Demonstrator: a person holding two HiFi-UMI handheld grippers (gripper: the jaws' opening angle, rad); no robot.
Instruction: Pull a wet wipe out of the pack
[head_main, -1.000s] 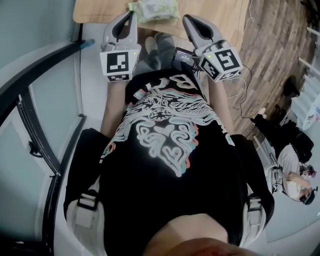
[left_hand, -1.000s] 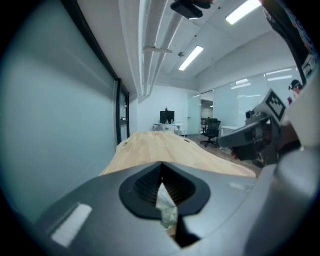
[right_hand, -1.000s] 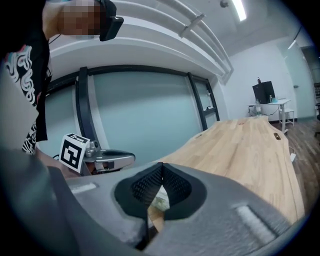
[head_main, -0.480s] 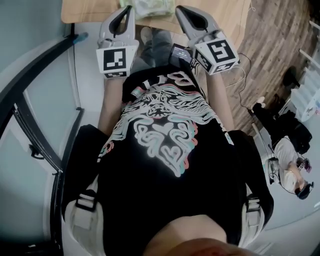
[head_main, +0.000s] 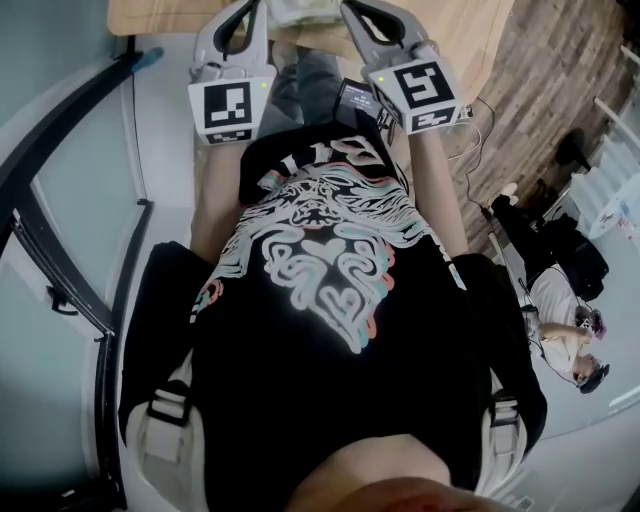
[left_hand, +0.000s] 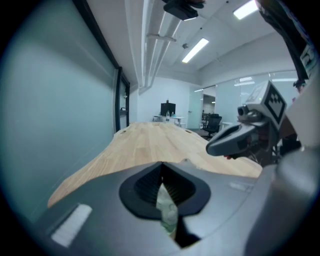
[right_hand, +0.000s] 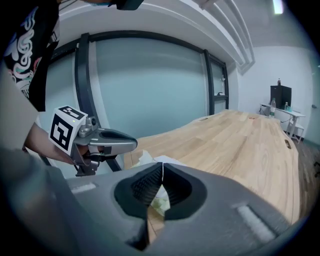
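Left gripper: Your left grey two-jaw gripper (left_hand: 161, 167) has its ribbed jaw tips pressed together with nothing pinched between them. It is held over the near end of the table.
Right gripper: Your right grey two-jaw gripper (right_hand: 161, 166) is likewise closed tip to tip and empty. It sits just beside the left one, and the two angle towards each other.
Wet wipe pack: The pale green soft plastic wet wipe pack (head_main: 300, 10) lies on the table by its near edge, between the two grippers' tips in the head view. A crumpled part of it shows through the opening under each pair of closed jaws. Whether either gripper touches it cannot be told.
Table: The long light wooden table (right_hand: 240, 145) stretches away from you.
Marker cubes: A white cube with black square markers (head_main: 228, 105) sits at the rear of each gripper.
Clothing: Your black T-shirt with a pale swirling print (head_main: 325, 265) fills most of the head view.
Surroundings: A frosted glass wall with dark frames (right_hand: 150, 85) stands to your left.
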